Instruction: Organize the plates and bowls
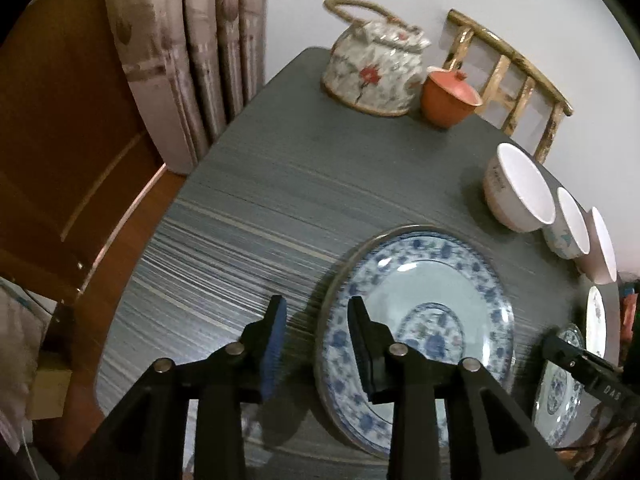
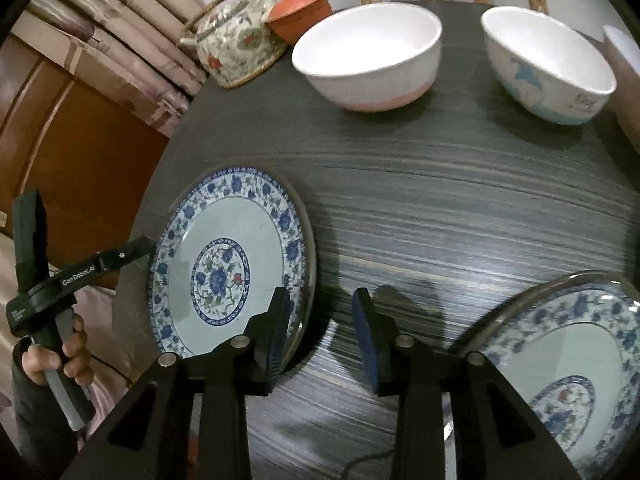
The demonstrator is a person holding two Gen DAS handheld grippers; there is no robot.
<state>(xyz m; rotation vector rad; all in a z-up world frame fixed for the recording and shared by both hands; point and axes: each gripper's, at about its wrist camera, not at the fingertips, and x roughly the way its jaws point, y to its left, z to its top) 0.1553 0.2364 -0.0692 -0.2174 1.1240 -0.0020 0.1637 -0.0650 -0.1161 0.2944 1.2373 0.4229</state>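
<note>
Left of the right gripper point(image 2: 320, 336), the blue-patterned plate point(image 2: 232, 264) lies flat, rim under the left finger point(image 2: 276, 340); jaws part-open, empty. Second plate point(image 2: 568, 360) right. Left gripper point(image 1: 316, 340) straddles that rim, empty.

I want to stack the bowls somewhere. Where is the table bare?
Bare: the wide grey stretch between the left plate, the teapot and the bowls; also between the two plates. Crowded: the far edge, with teapot, orange cup and bowls in a row.
</note>
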